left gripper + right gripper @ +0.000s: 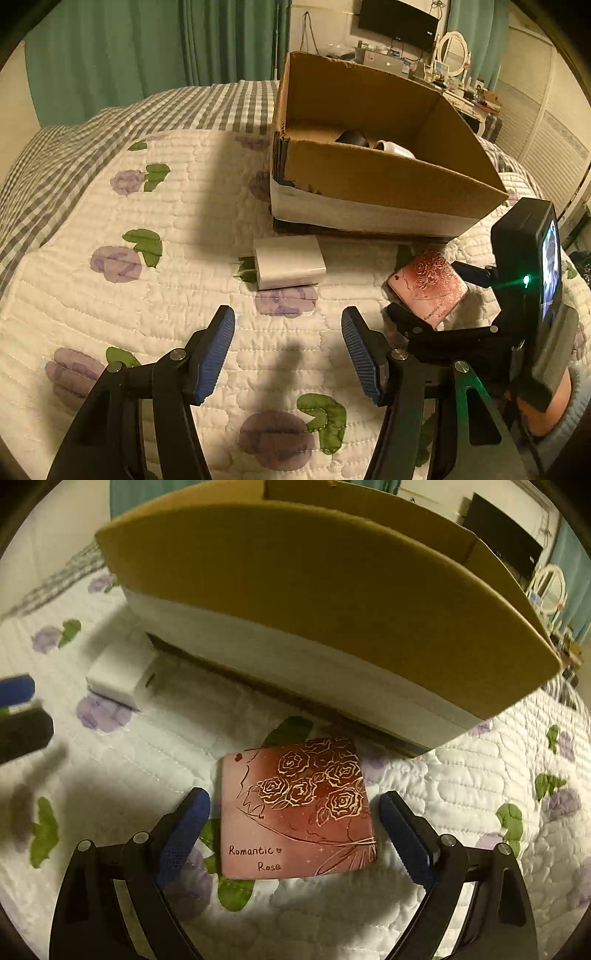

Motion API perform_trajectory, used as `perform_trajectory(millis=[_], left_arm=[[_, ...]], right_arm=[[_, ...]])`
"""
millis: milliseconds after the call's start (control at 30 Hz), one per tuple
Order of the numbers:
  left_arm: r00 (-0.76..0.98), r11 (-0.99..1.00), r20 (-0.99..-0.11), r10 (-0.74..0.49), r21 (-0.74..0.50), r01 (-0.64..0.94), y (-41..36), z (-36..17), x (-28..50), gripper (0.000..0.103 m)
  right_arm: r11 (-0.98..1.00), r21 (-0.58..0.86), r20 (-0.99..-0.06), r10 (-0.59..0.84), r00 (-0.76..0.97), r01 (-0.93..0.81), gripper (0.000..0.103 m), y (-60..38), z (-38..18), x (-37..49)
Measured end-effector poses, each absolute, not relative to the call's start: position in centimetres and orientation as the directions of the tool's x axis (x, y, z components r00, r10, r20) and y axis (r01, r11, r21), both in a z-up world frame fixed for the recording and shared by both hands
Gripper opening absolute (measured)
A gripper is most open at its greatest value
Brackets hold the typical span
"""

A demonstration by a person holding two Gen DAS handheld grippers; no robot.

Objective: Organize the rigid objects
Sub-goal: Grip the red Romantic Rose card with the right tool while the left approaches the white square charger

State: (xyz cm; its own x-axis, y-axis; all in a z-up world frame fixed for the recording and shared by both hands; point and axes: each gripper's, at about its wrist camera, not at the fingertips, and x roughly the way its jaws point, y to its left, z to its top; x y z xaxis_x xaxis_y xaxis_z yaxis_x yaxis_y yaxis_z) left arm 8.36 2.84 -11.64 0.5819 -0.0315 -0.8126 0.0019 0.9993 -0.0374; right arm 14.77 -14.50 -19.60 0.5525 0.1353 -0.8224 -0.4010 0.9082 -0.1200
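Pink and dark red, the flat case [295, 812] printed with outlined roses and the words "Romantic Rose" lies on the quilt [461, 794], just in front of the long front wall of the cardboard box [314, 602]. We see our right gripper [294, 827] spread wide around it: one blue pad [183, 834] sits just off the case's left edge, the other blue pad [406, 838] just off its right edge. A narrow strip of quilt shows on each side, so the pads are not pressing on it. The case sits slightly askew between them, its lettered end nearest the camera.

From the left wrist view the same case [428, 286] shows at the right, with the right gripper's black frame over its near corner. Our left gripper [288, 350] is also wide open and holds nothing; between its fingers [216, 354] is only bare quilt [147, 314]. Ahead of it lies a white plug-in charger [290, 262], prongs pointing left, close to the box's front left corner but apart from it. In the right wrist view that charger [122, 675] shows at the left, beside the box.

The box [369, 177] stands open-topped on the quilt, brown above with a white band along its lower wall. Inside it we make out a dark rounded thing [352, 138] and a white object [395, 148] next to it, both mostly hidden by the front wall. Beyond the quilt's far edge, a grey checked cover [74, 147] runs back toward green curtains [110, 48].
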Motion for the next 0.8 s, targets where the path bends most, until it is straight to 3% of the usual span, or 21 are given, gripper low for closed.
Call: perform_trajectory(millis=[67, 400, 800], left_arm=[[0.581, 1.0, -0.814, -0.021, -0.029, -0.004, 2.8, -11.9, 8.5, 0.063], [0.577, 0.997, -0.814, -0.059, -0.08, -0.01, 2.8, -12.4, 10.5, 0.063], [0.576, 0.997, -0.815, 0.067, 0.07, -0.016, 0.7, -14.8, 15.2, 0.063]], right_arm=[[0.91, -0.135, -0.813, 0.124, 0.568, -0.392, 0.072, -14.9, -19.3, 14.5], [0.965, 0.067, -0.762, 0.213, 0.611, -0.253, 0.072, -20.7, -14.4, 14.3], [0.955, 0.051, -0.795, 0.216, 0.567, -0.293, 0.072, -17.3, -16.6, 14.1]])
